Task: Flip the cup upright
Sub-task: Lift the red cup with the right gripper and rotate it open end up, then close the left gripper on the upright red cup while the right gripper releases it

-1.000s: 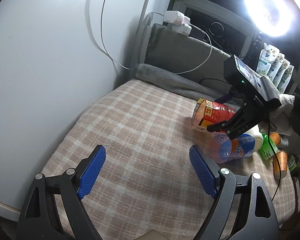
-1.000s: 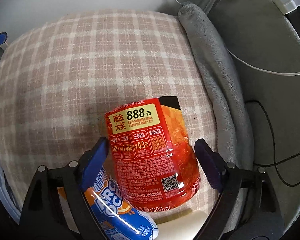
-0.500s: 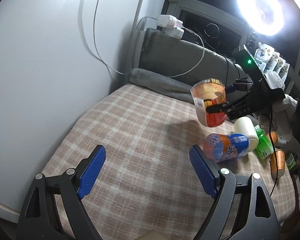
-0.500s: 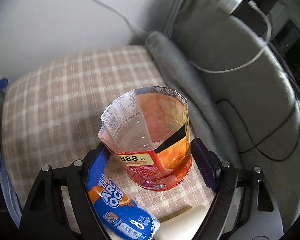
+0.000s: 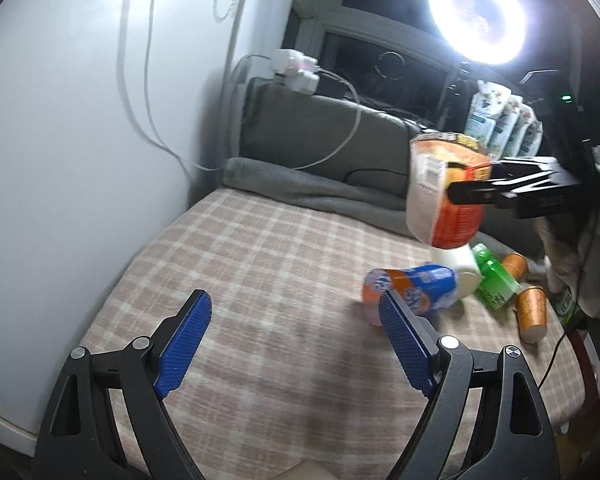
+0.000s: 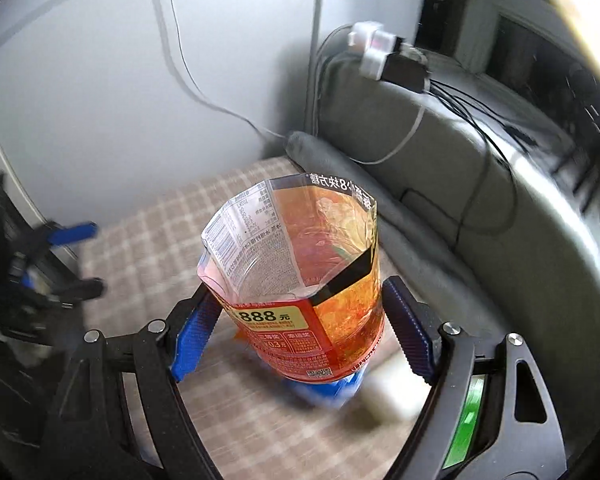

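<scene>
The cup (image 6: 300, 280) is a cut-off clear bottle with a red and orange label, open end up. My right gripper (image 6: 300, 332) is shut on its lower half and holds it upright in the air above the checked bed cover (image 6: 148, 232). In the left wrist view the cup (image 5: 444, 196) hangs well above the cover (image 5: 260, 264), gripped by the right gripper (image 5: 472, 194) from the right. My left gripper (image 5: 296, 340) is open and empty, low over the cover's front part, apart from the cup.
A blue and orange cut bottle (image 5: 412, 292) lies on its side under the cup, with a white bottle (image 5: 460, 272), a green bottle (image 5: 492, 280) and two orange cups (image 5: 532, 312) beside it. A grey blanket (image 5: 308, 188) and a headboard with cables stand behind. A wall is on the left.
The right gripper has closed on the cup, lifted it off the cover and turned it open end up. It has risen further in the last half second. The left gripper stayed open.
</scene>
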